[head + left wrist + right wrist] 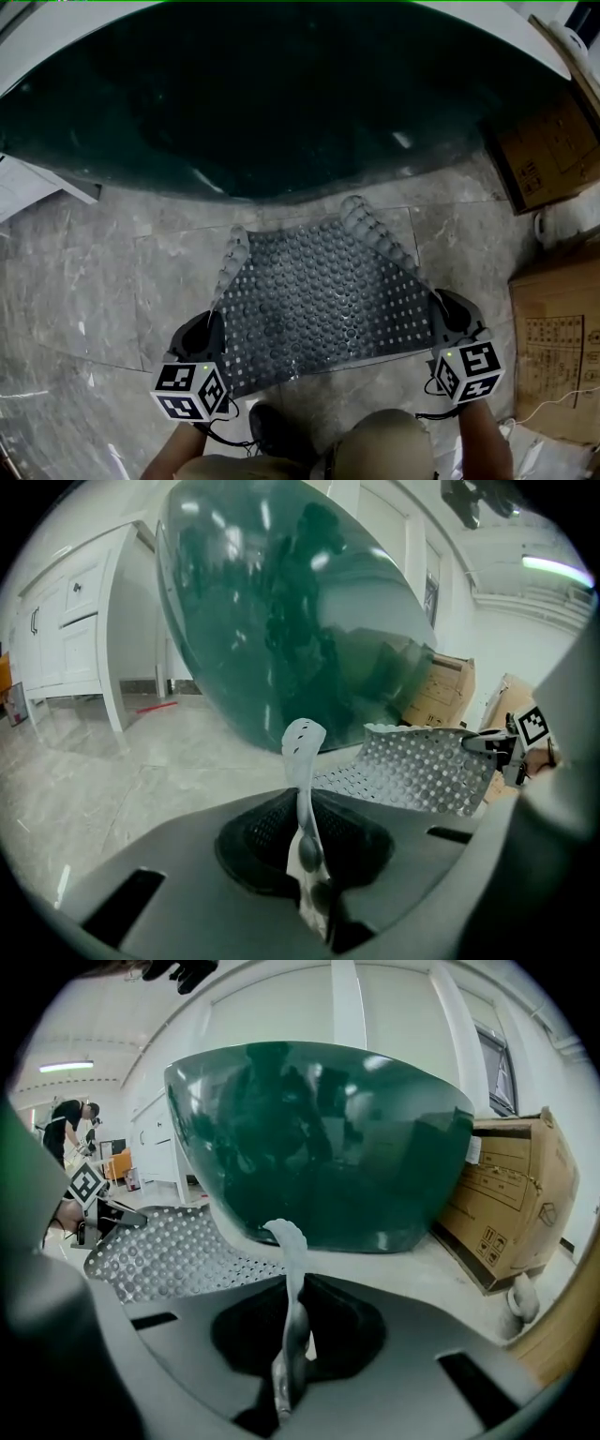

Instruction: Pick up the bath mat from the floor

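Note:
A grey translucent bath mat (319,300) with rows of suction cups hangs stretched between my two grippers, lifted off the tiled floor in front of a dark green tub (281,94). My left gripper (208,330) is shut on the mat's near left edge, and the pinched edge (302,789) curls up between its jaws. At the near right edge my right gripper (448,314) is shut too, a strip of mat (291,1307) standing up between its jaws. The mat's far corners fold upward. The left gripper view shows the mat (412,771) sagging toward the other gripper (511,747).
Grey marble floor tiles (84,272) lie all around. Cardboard boxes (553,141) stand at the right, another box (562,337) nearer me. A white cabinet (66,630) stands at the left. A person's knee (384,450) and shoe (277,433) show below the mat.

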`<state>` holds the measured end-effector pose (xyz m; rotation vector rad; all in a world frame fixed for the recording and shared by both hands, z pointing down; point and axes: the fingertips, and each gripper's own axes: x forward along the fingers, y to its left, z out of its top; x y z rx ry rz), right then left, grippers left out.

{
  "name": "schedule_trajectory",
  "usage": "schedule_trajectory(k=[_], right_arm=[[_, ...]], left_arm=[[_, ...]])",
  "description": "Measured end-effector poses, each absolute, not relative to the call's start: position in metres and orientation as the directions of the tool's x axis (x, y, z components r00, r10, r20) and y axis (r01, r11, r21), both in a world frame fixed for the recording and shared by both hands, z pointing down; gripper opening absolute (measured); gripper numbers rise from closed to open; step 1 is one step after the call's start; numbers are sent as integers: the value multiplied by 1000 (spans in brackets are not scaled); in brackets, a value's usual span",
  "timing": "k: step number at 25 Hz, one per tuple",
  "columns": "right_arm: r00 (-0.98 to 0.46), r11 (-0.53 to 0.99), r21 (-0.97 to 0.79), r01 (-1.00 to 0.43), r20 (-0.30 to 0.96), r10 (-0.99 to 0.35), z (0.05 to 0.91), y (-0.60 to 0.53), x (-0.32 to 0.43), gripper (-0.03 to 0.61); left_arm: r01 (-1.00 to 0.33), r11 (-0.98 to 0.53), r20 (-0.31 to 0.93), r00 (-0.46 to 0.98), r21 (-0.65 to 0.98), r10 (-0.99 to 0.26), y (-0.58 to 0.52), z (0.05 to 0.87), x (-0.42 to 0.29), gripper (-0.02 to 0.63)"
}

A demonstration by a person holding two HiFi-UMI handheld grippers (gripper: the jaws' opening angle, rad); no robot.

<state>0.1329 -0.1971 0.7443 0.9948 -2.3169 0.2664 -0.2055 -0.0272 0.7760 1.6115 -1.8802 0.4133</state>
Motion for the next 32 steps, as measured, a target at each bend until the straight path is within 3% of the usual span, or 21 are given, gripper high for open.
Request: schedule_trajectory(k=[32], right_arm=[[-682,792,-14,-611,517,-517,673,-166,45,23]], left_arm=[[-976,14,559,112,217,-822,-67,710,-151,37]])
